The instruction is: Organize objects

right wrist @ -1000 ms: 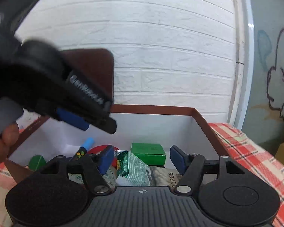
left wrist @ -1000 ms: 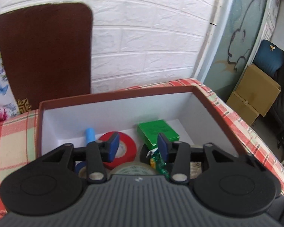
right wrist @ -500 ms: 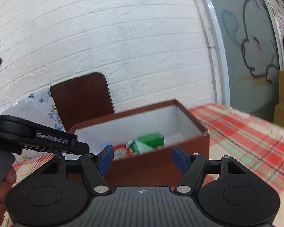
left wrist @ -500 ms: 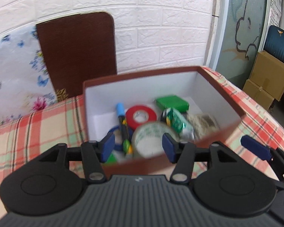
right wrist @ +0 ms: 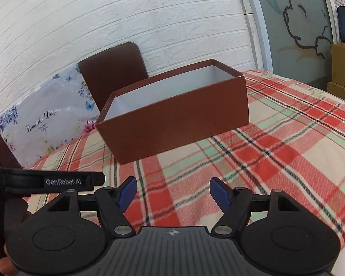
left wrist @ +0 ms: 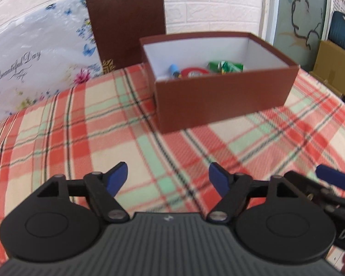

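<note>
A brown box (left wrist: 223, 96) with a white inside stands on the plaid tablecloth (left wrist: 103, 138); it also shows in the right wrist view (right wrist: 177, 124). Inside it I see a red tape roll (left wrist: 194, 71), a green packet (left wrist: 227, 66) and a blue-capped marker (left wrist: 173, 69). My left gripper (left wrist: 168, 179) is open and empty, low over the cloth well in front of the box. My right gripper (right wrist: 173, 194) is open and empty, also in front of the box. One right fingertip (left wrist: 333, 179) shows in the left wrist view.
A brown chair back (left wrist: 126, 23) stands behind the table, by a floral plastic sheet (left wrist: 34, 59) against the white brick wall. Cardboard boxes (left wrist: 333, 69) sit on the floor to the right, past the table's edge. The left gripper's body (right wrist: 53, 181) is at the left of the right wrist view.
Both grippers have pulled back from over the box's inside to well in front of it, low over the cloth. Both stay open and empty.
</note>
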The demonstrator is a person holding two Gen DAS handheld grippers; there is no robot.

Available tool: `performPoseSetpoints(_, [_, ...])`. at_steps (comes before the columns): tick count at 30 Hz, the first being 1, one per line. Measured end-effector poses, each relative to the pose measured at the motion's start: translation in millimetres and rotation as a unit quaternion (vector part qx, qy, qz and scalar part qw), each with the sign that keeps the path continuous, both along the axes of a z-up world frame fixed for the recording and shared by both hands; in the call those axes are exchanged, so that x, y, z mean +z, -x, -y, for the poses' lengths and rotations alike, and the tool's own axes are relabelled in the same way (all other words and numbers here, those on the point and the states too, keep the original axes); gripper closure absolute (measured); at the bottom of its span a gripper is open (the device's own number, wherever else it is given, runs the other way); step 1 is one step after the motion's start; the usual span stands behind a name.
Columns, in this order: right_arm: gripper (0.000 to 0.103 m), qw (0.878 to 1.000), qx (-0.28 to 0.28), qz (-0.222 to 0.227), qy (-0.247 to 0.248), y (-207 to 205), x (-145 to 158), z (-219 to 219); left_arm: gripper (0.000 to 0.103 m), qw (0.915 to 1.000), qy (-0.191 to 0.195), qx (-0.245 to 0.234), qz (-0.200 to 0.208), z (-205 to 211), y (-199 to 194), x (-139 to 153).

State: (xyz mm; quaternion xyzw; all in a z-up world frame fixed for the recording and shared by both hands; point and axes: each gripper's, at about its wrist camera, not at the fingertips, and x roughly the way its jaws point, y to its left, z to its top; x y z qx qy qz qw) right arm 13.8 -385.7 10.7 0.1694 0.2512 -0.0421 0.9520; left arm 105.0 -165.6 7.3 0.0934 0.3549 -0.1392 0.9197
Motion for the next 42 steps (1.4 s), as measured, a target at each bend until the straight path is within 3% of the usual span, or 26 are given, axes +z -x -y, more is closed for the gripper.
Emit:
performPoseSetpoints(12, [0.025,1.000,0.011,0.007,0.013,8.7,-0.5,-29.4,0.000,0.9980,-0.026,0.058,0.000,-36.7,26.6,-15.6])
performPoseSetpoints(24, [0.023,1.000,0.023,-0.004,0.013,1.7,-7.9,-35.3,0.000,0.9907,-0.088,0.103,0.009,-39.2,33.0,-27.0])
performPoseSetpoints(42, [0.021,1.000,0.021,-0.009,0.006,0.0,-12.2,-34.5,0.000,0.9871,-0.102,0.123,0.013,-36.3,34.3,-27.4])
